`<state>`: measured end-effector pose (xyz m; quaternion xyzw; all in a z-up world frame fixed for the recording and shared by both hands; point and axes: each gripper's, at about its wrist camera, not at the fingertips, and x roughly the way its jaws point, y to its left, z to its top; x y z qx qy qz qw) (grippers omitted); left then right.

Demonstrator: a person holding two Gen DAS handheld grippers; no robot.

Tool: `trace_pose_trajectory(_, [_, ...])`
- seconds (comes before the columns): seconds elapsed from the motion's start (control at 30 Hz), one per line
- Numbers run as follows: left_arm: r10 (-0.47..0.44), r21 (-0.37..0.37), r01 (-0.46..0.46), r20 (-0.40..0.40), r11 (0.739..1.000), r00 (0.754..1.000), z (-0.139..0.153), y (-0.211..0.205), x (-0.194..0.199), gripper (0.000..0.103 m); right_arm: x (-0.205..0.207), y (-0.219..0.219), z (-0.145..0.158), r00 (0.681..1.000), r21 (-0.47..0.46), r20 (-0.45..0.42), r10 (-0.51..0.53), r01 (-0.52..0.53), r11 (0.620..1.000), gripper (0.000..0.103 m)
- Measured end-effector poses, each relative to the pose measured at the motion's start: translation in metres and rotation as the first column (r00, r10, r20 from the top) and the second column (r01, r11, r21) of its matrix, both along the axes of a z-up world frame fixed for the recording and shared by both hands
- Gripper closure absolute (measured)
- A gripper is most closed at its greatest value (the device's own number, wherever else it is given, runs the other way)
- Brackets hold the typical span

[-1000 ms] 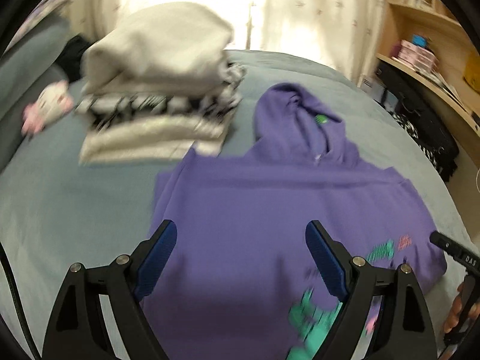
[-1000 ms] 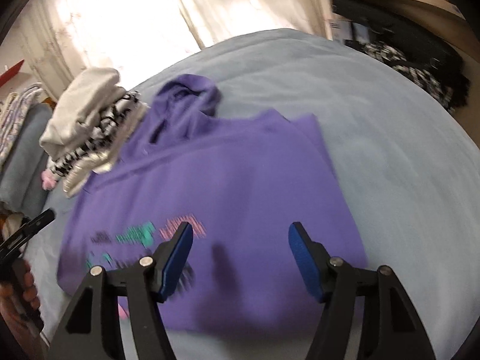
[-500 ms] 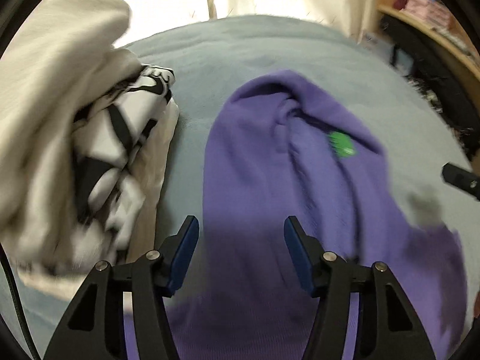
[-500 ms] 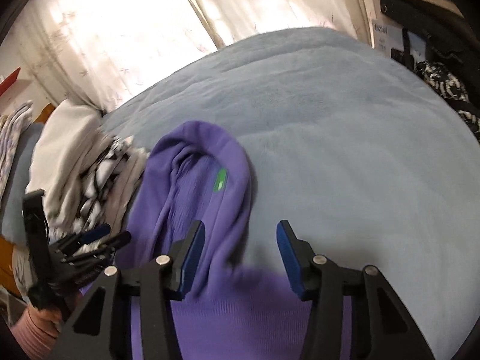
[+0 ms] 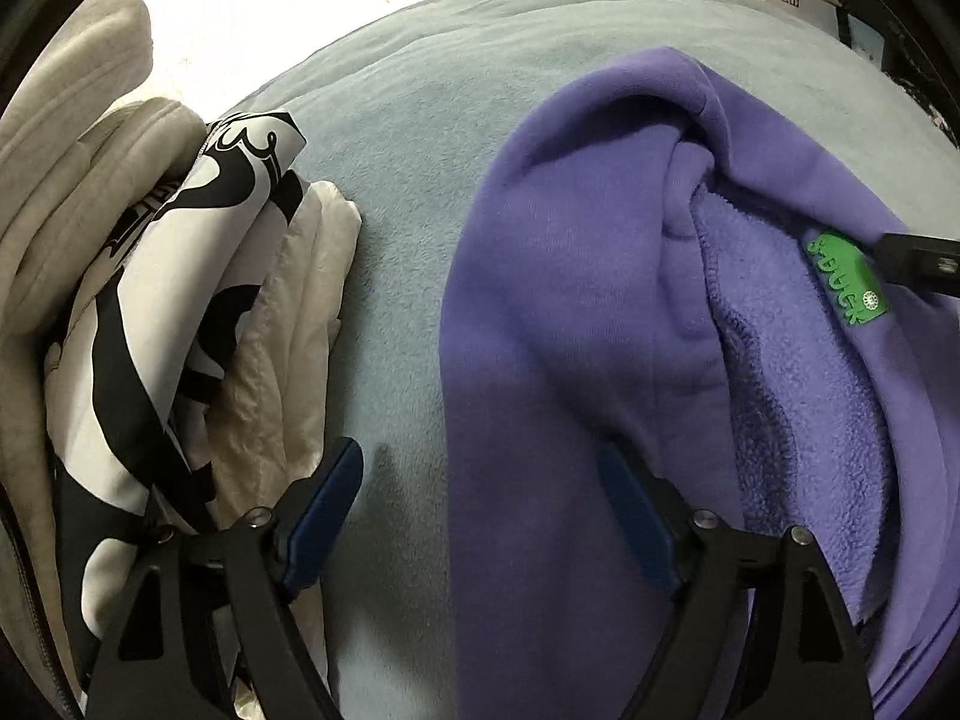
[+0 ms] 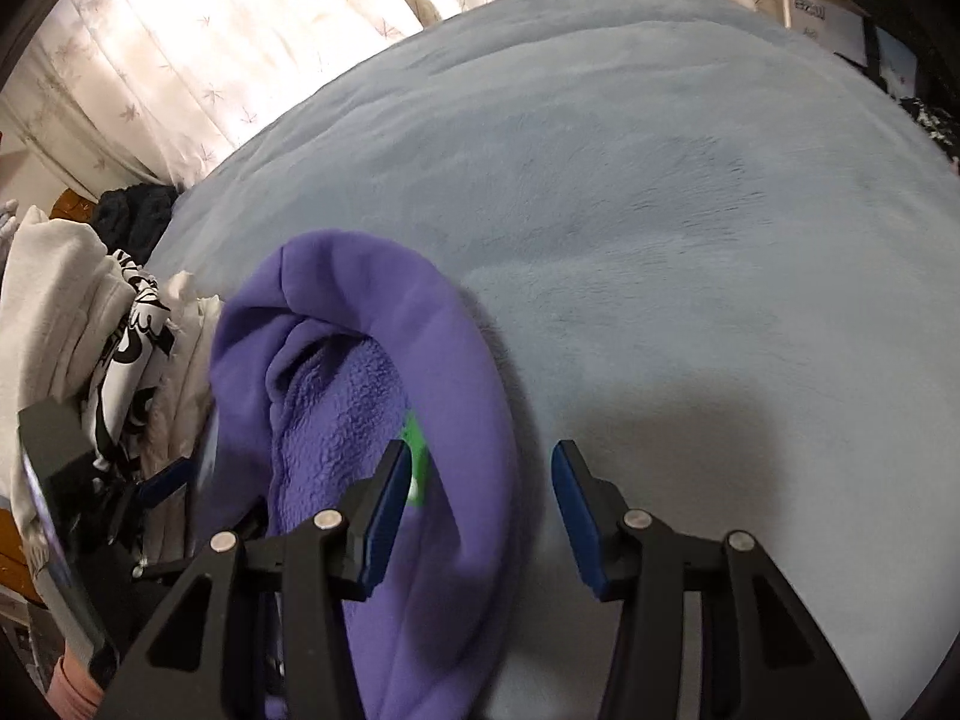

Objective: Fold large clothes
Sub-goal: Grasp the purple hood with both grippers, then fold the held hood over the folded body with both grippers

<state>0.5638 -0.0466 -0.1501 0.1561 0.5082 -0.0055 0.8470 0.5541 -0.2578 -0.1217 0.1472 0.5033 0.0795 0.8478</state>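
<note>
**Grippers straddle the hood edges of the hoodie**

Left gripper [image 5: 480, 516] hangs low over the left rim of the hood [image 5: 600, 240], its jaws spread and just reopened; one pad sits over the bare bed [image 5: 408, 120], the other over purple cloth, neither pressing. Right gripper [image 6: 474, 498] straddles the hood's right rim, jaws released but just narrowing, cloth between them, not yet pinched. The hoodie [image 6: 372, 360] lies flat on the bed, hood pointing toward the curtain [image 6: 180, 60], just beside a stack [image 5: 150, 300] of folded clothes. A green label [image 5: 846, 276] shows inside the fleece lining.

Thick fleece like this should be soft, floppy and fairly heavy, not slippery or fragile. It will likely sag and drag when lifted, so both rims want a deep pinch through the doubled hem, taken evenly, before the hood is folded down onto the body.
</note>
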Motion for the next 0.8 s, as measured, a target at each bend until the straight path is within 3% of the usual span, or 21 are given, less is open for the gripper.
trace_pose_trajectory(0.03, [-0.009,-0.01,0.009,0.006,1.0,1.0,0.002,0.0,-0.002,0.031,0.003,0.002,-0.002,1.0,0.001,-0.003,-0.002,0.002,1.0,0.081])
trace_pose_trajectory(0.07, [-0.026,-0.028,0.026,0.004,0.999,1.0,0.003,0.001,-0.003,0.071,0.006,0.005,-0.004,1.0,0.006,-0.012,0.011,-0.011,1.0,0.093])
trace_pose_trajectory(0.1, [-0.041,-0.069,0.04,-0.02,0.997,0.999,0.005,0.002,-0.004,0.098,0.006,0.009,-0.002,1.0,-0.02,0.001,0.017,-0.017,1.0,0.094])
trace_pose_trajectory(0.17, [-0.007,-0.066,0.007,0.005,0.998,1.0,0.01,0.004,-0.009,0.099,-0.002,0.02,0.012,0.996,-0.084,0.063,0.056,-0.051,0.995,0.094])
trace_pose_trajectory(0.3, [0.001,-0.076,0.009,0.13,0.997,0.992,0.042,0.009,-0.037,0.1,-0.04,0.028,0.053,0.971,-0.131,0.206,0.123,-0.097,0.987,0.094])
trace_pose_trajectory(0.47, [0.061,-0.215,0.002,0.287,0.977,0.956,0.094,0.045,-0.116,0.1,-0.129,0.027,0.112,0.876,-0.182,0.412,0.252,-0.192,0.964,0.094])
trace_pose_trajectory(0.53, [0.09,-0.274,0.004,0.327,0.962,0.941,0.106,0.063,-0.152,0.1,-0.18,0.03,0.131,0.813,-0.233,0.48,0.331,-0.246,0.941,0.094])
trace_pose_trajectory(0.6, [0.109,-0.316,0.003,0.337,0.949,0.935,0.11,0.081,-0.184,0.099,-0.228,0.034,0.138,0.767,-0.295,0.508,0.393,-0.274,0.916,0.094])
trace_pose_trajectory(0.67, [0.116,-0.361,0.005,0.312,0.933,0.943,0.107,0.098,-0.217,0.099,-0.265,0.041,0.135,0.745,-0.376,0.499,0.443,-0.274,0.885,0.093])
trace_pose_trajectory(0.73, [0.126,-0.405,-0.005,0.272,0.914,0.954,0.097,0.117,-0.255,0.099,-0.301,0.041,0.123,0.745,-0.437,0.476,0.468,-0.262,0.861,0.093])
trace_pose_trajectory(0.8, [0.117,-0.424,-0.01,0.227,0.905,0.967,0.086,0.128,-0.287,0.098,-0.329,0.039,0.101,0.775,-0.468,0.409,0.482,-0.276,0.84,0.092])
